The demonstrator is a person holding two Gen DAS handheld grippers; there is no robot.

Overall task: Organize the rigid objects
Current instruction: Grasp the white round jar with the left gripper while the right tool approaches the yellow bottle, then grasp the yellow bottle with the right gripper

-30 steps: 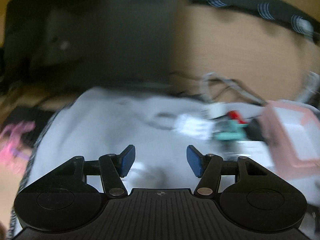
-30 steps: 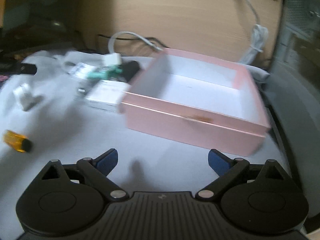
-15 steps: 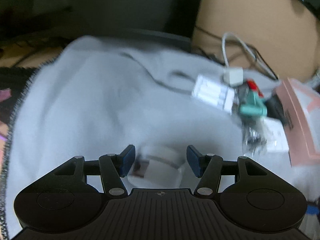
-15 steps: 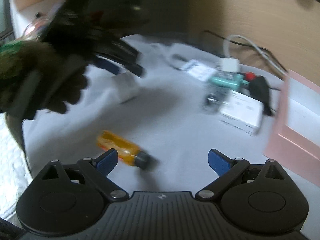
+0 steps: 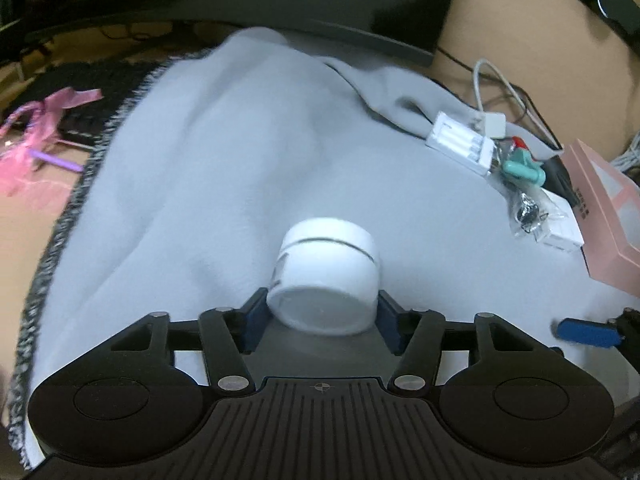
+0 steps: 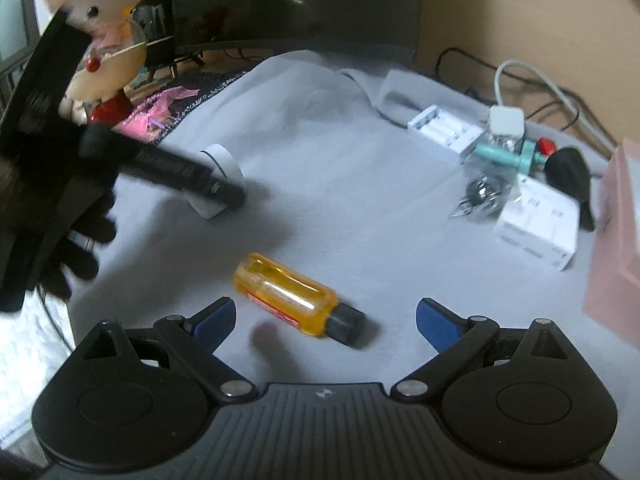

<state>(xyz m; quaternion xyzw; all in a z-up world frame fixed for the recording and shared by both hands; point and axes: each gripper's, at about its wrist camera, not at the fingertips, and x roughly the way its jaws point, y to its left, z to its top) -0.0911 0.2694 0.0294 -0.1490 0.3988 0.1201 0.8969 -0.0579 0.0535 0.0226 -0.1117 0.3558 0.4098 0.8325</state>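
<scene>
On the grey cloth (image 5: 224, 184), the left gripper (image 5: 320, 320) is closing its spread fingers around the white jar (image 5: 326, 276), while the right gripper (image 6: 325, 320) stands wide open just before the yellow bottle (image 6: 290, 298), both well left of the pink box (image 6: 618, 236).

Open grey cloth (image 6: 340, 168) centre; clutter (image 6: 492, 168) beside pink box (image 6: 616, 240).

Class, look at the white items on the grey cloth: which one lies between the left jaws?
The round white jar, lying on its side; the battery charger and white box lie far off.

Grey cloth (image 6: 340, 168) over desk; amber bottle (image 6: 296, 300) on it betw. right gripper (image 6: 325, 320) fingers, white jar (image 5: 324, 276) betw. left gripper's (image 5: 320, 314).
</scene>
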